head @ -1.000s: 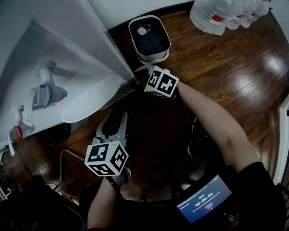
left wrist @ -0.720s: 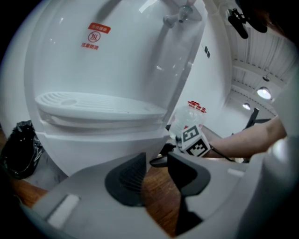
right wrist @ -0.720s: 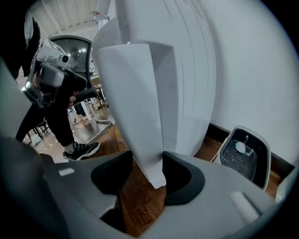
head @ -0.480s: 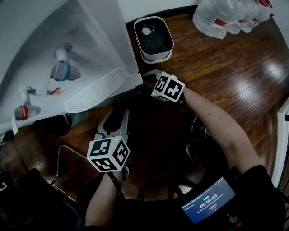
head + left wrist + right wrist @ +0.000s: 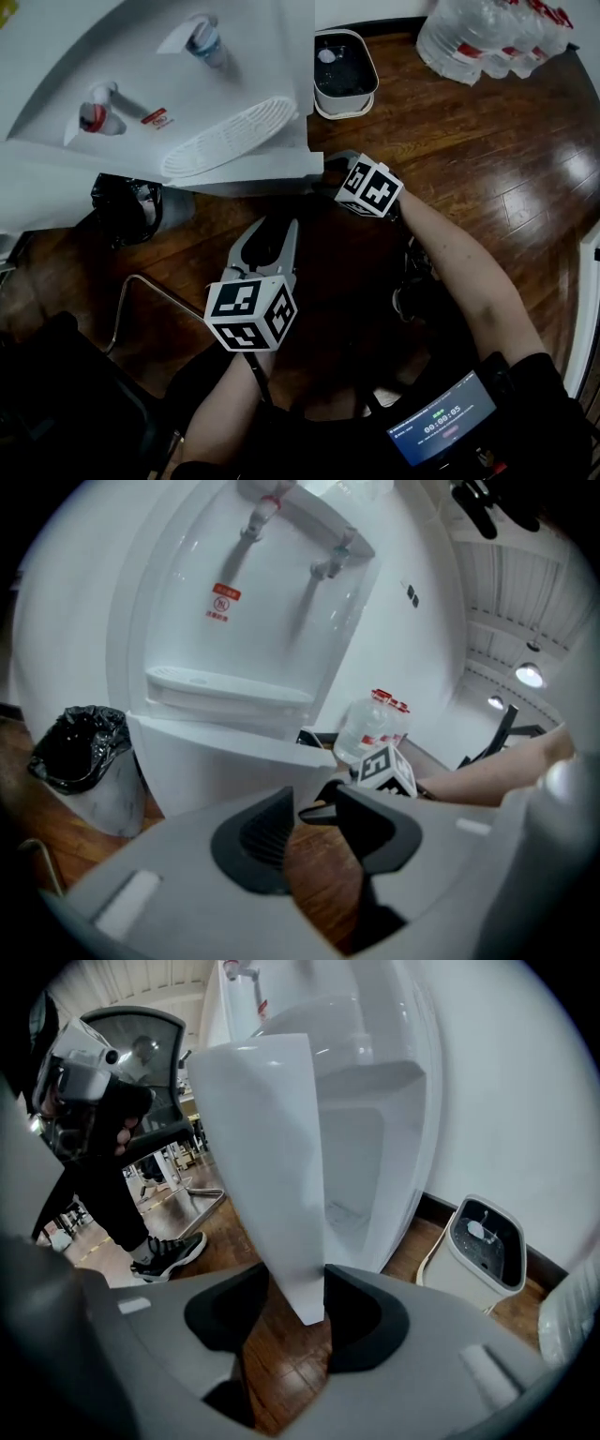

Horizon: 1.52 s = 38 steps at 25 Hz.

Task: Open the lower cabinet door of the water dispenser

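Dark wood floor (image 5: 487, 150) surrounded the white water dispenser (image 5: 112, 75). Only the right gripper view showed the right gripper (image 5: 300, 1302) closing on the swung-out lower cabinet door (image 5: 272, 1147), pads against both faces. In the head view the marker cube (image 5: 370, 186) hid this. Left gripper (image 5: 314, 803) hung parted and empty; its view alone caught the taps (image 5: 328, 564).

Reads as an office-type room: wood-plank floor (image 5: 469, 150), water dispenser (image 5: 187, 103) ahead of the left gripper (image 5: 267, 232), bagged waste bin (image 5: 127, 202) to its left, bottled-water pack (image 5: 487, 37) beyond it rightward, mesh office chair (image 5: 141, 1040).
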{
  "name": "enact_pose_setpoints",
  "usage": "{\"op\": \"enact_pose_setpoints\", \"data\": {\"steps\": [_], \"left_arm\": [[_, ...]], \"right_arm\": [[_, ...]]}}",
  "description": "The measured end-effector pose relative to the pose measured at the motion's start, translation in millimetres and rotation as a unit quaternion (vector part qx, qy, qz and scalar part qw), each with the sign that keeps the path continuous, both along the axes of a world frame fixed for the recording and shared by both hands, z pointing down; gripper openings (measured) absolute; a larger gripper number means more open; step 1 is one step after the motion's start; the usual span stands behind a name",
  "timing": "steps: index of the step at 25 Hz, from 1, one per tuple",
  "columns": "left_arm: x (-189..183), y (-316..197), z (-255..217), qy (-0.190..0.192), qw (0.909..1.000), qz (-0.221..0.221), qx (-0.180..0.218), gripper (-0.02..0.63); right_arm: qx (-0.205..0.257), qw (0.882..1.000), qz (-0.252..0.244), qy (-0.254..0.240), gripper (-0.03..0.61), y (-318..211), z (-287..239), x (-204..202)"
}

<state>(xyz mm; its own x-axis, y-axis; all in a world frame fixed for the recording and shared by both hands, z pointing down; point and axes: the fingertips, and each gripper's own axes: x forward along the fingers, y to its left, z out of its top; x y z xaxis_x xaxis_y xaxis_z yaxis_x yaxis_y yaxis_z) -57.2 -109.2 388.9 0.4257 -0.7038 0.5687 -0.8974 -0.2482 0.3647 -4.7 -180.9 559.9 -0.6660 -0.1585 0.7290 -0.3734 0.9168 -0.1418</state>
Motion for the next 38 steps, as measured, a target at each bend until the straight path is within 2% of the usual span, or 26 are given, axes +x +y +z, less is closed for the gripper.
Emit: {"op": "enact_pose_setpoints", "data": {"steps": [5, 9, 18, 24, 28, 31, 35, 38], "left_arm": [[-9, 30, -9, 0.017, 0.9997, -0.015, -0.003, 0.161], [-22, 55, -12, 0.011, 0.9997, -0.024, 0.002, 0.16], [-32, 110, -14, 0.012, 0.9997, -0.02, 0.01, 0.156], [-37, 139, -12, 0.018, 0.9997, -0.015, 0.008, 0.156], [-48, 149, -12, 0.018, 0.9995, -0.025, 0.011, 0.155], [-63, 151, -14, 0.003, 0.9985, -0.049, 0.022, 0.155], [-88, 151, -24, -0.005, 0.995, -0.091, 0.04, 0.155], [-94, 150, -30, 0.0, 0.9935, -0.103, 0.049, 0.155]], "right_arm": [[0.011, 1.0, 0.022, 0.01, 0.181, 38, -4, -4], [0.026, 0.998, 0.048, 0.009, 0.175, 61, -6, -13], [0.055, 0.993, 0.1, -0.03, 0.169, 113, -26, -35], [0.051, 0.99, 0.12, -0.048, 0.164, 145, -33, -57], [0.038, 0.99, 0.12, -0.064, 0.158, 166, -35, -77], [0.031, 0.991, 0.112, -0.069, 0.158, 177, -35, -87], [0.024, 0.993, 0.081, -0.077, 0.16, 189, -42, -113], [0.017, 0.995, 0.058, -0.083, 0.166, 199, -42, -132]]}}
